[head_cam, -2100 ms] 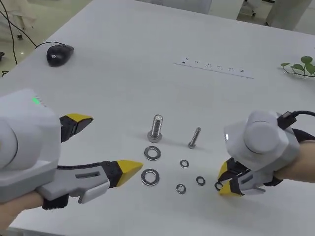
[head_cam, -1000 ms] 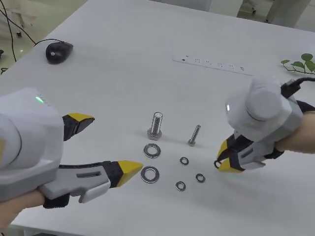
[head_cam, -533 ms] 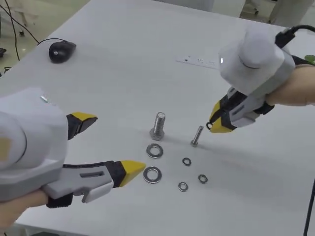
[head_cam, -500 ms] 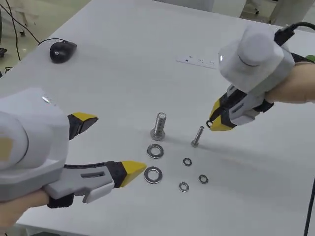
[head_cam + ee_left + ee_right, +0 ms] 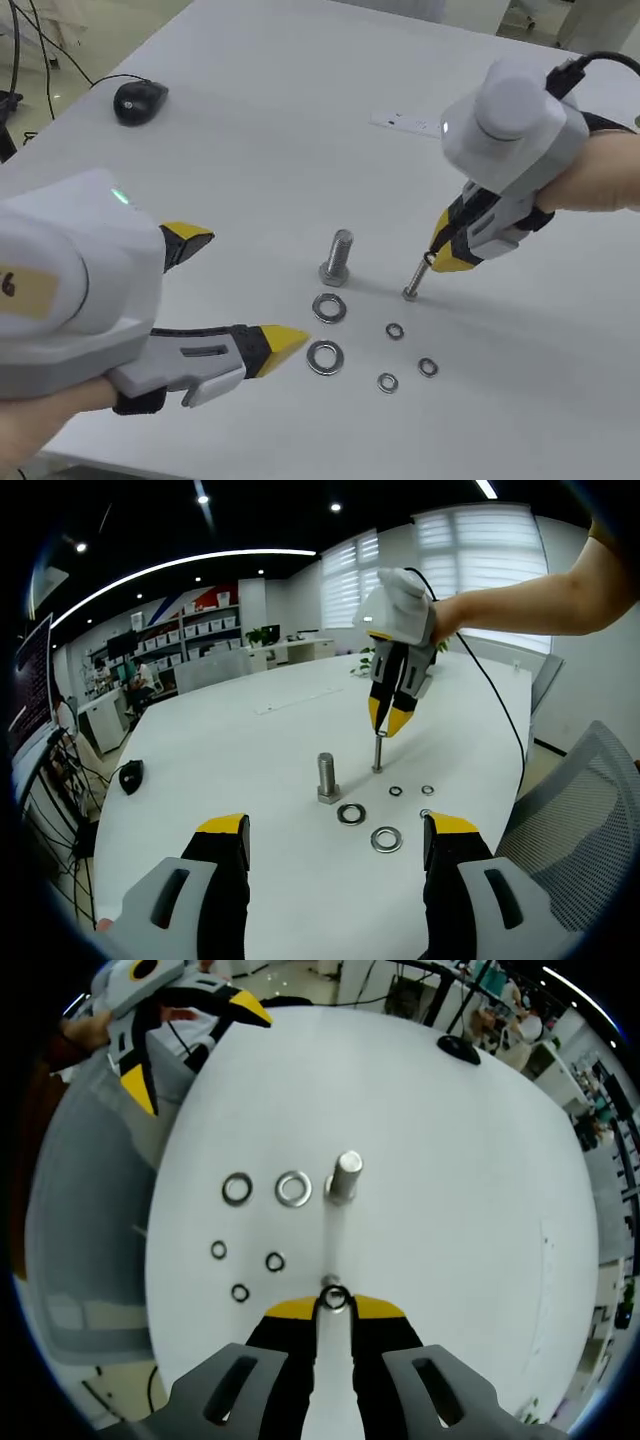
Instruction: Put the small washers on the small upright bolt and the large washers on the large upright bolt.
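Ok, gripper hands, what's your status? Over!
Right gripper shut on small washer, at small bolt top. Left gripper open. Five loose washers on table.

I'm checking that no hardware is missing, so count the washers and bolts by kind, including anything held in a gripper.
large washers: 2
small washers: 4, counting the small washer in the right gripper
large bolt: 1
small bolt: 1
total: 8
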The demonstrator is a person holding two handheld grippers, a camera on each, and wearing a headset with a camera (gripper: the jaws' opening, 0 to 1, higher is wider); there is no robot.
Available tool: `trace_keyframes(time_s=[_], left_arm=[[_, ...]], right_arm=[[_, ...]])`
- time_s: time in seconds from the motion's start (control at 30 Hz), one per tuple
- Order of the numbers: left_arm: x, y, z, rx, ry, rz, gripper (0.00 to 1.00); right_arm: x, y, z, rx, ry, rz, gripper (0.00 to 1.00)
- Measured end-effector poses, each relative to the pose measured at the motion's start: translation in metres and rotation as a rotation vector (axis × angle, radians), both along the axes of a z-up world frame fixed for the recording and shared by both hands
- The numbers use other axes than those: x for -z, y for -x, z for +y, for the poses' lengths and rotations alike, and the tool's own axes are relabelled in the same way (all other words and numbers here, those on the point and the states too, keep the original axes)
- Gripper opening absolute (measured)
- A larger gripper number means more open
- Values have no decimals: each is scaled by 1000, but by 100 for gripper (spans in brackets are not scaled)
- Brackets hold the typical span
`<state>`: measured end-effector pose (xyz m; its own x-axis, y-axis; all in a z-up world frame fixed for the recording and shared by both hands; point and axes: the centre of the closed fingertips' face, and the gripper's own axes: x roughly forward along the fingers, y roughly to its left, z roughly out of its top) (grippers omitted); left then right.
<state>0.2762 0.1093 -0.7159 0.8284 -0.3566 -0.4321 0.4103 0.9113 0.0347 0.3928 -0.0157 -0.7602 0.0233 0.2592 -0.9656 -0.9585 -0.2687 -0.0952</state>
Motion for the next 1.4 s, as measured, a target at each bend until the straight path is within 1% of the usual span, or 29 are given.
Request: trace_keyframes(time_s=[0.03, 0.1, 0.27, 0.37, 0.47, 0.53, 0.6, 0.73, 0.83, 0.97, 1.03, 1.1, 1.17, 1.27, 1.33, 1.4], left_arm=[[0, 0, 1, -1, -2, -2, 70], [-1, 0, 1, -5, 5, -1, 70], [-1, 0, 3, -9, 4, -3, 70], [-1, 0, 2, -7, 1, -2, 70], [-1, 0, 2, -6, 3, -3, 70], [-1, 0, 2, -6, 5, -1, 70], [-1, 0, 2, -5, 4, 2, 70], [-1, -1, 2, -3, 3, 1, 70], [0, -1, 4, -5, 1, 4, 70], [-1, -2, 5, -7, 1, 0, 70], [-1, -2, 5, -7, 1, 3, 70], [0, -2, 5, -5, -1, 2, 70], [-1, -2, 5, -4, -1, 0, 70], [0, -2, 5, -4, -4, 3, 70], [-1, -2, 5, -3, -3, 0, 70], [0, -2, 4, 0, -6, 0, 70]], right_arm=[[1, -2, 0, -5, 6, -17, 12], [3, -3, 1, -4, 10, -8, 12], [11, -4, 3, -5, 20, -8, 12], [19, -4, 3, -6, 29, -4, 12], [31, -5, 2, -10, 38, -7, 13], [36, -5, 2, -8, 40, -2, 13], [45, -8, 3, -5, 39, 2, 13], [50, -5, 2, -5, 40, 7, 13], [58, -7, 1, -10, 43, 8, 13], [63, -9, 1, -9, 40, 8, 13], [65, -11, 1, -10, 39, 3, 14], [65, -10, 0, -8, 36, 6, 18], [59, -12, 0, -4, 24, -8, 19], [50, -11, -2, 7, 12, -9, 20], [50, -13, -8, 15, 10, -12, 20], [47, -12, -12, 31, 12, -4, 20]])
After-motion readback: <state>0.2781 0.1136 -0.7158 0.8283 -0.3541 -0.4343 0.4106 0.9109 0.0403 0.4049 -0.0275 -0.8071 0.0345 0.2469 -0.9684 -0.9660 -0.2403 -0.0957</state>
